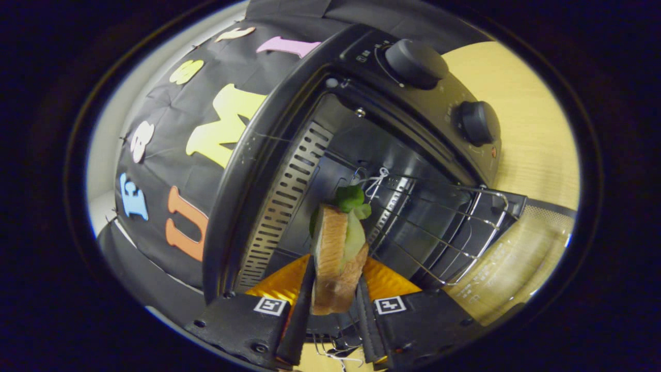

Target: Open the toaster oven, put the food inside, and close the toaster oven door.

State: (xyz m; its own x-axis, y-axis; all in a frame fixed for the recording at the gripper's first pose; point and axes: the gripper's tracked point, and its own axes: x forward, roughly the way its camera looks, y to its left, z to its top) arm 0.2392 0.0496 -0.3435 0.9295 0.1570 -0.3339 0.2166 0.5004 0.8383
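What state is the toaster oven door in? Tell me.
Open: the toaster oven cavity and wire rack are exposed, door swung down, gripper holding the sandwich.

No wording here can be made out. The toaster oven (392, 170) carries small marks around its two knobs (416, 63), too tiny to read, and its open glass door (508, 268) bears pale printed lines, blurred beyond reading. Each side of the gripper (335, 302), closed on the sandwich (336, 258), wears a square black-and-white marker (270, 306), a pattern, not text.
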